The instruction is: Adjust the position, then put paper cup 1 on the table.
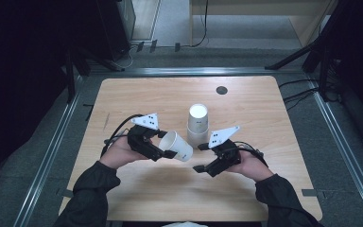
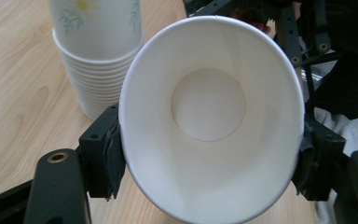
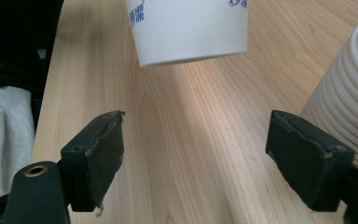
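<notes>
Left gripper view puts the single paper cup (image 2: 209, 121) closest of all: the left gripper (image 2: 209, 158) pinches it at the rim, one pad on each side, so the mouth is squeezed into an oval and the bare white inside faces back along the jaws. From above, that cup (image 1: 177, 145) lies tipped on its side in the left gripper (image 1: 168, 150), held clear of the wooden table (image 1: 137, 94). Just past it, up and to the left of the claw, stands the stack of cups (image 2: 98, 51), upside down on the table. The right gripper (image 3: 214, 158) is spread wide with nothing between its pads; ahead of it hangs the lifted cup (image 3: 189, 30), and the stack (image 3: 349, 102) sits close beside its right jaw. One cup appears to be separated from the stack and in hand; setting it down somewhere, and presumably pulling more cups, looks to be what is left.
</notes>
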